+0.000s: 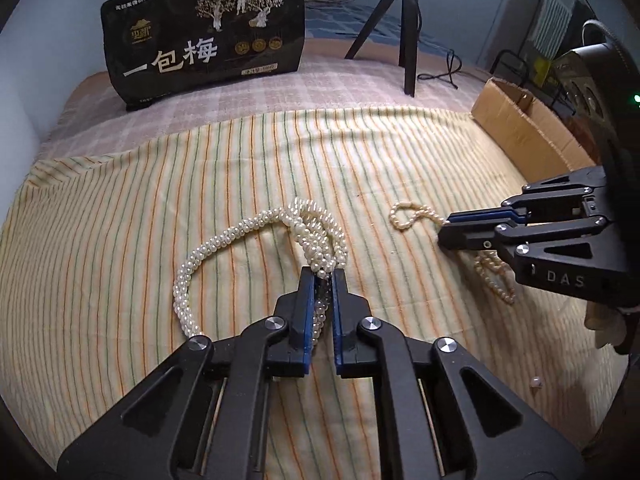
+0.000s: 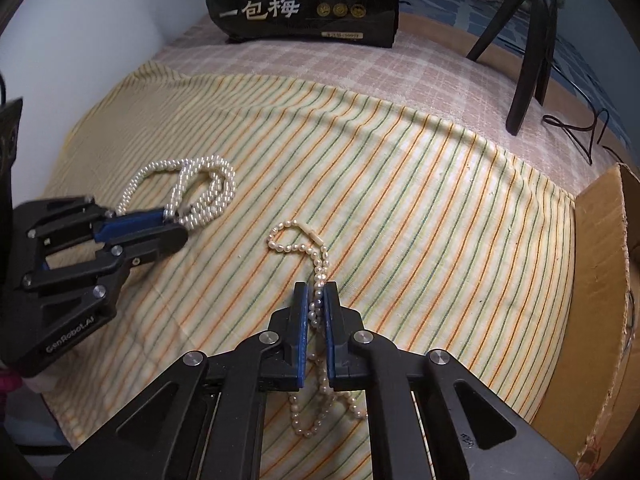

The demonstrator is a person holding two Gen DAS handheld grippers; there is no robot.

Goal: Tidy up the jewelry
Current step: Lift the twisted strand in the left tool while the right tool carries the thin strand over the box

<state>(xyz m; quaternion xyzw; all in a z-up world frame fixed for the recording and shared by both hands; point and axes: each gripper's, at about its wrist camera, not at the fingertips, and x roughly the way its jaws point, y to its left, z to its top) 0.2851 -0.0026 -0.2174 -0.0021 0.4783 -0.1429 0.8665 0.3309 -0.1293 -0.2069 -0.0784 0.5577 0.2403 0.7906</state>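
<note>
A thick multi-strand white pearl necklace [image 1: 240,236] lies looped on the striped cloth [image 1: 160,200]. My left gripper [image 1: 323,276] is shut on its bundled strands; in the right wrist view the same gripper [image 2: 176,228] pinches the necklace [image 2: 200,184] at the left. A thinner cream pearl strand [image 2: 296,240] curls on the cloth ahead of my right gripper [image 2: 316,292], which is shut on it, and the rest of the strand trails under the fingers. From the left wrist view, that right gripper [image 1: 444,232] clamps the thin strand [image 1: 408,216] at the right.
A black snack bag [image 1: 204,36] stands at the back on pink checked fabric. A black tripod [image 1: 404,28] stands behind at the right with a cable beside it. An open cardboard box [image 1: 528,128] borders the cloth's right side. One loose pearl [image 1: 535,381] lies at the near right.
</note>
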